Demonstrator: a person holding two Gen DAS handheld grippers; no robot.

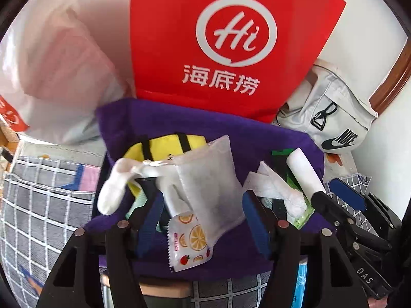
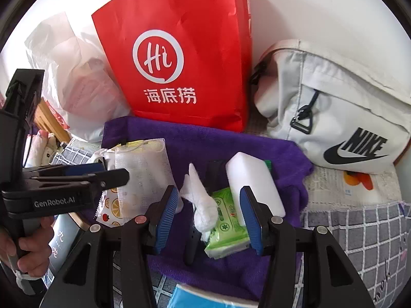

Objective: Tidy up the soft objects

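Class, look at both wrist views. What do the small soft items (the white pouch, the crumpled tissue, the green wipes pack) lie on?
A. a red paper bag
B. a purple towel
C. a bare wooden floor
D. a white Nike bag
B: the white pouch, the crumpled tissue and the green wipes pack all rest on the purple towel, while the red paper bag and the white Nike bag stand behind it.
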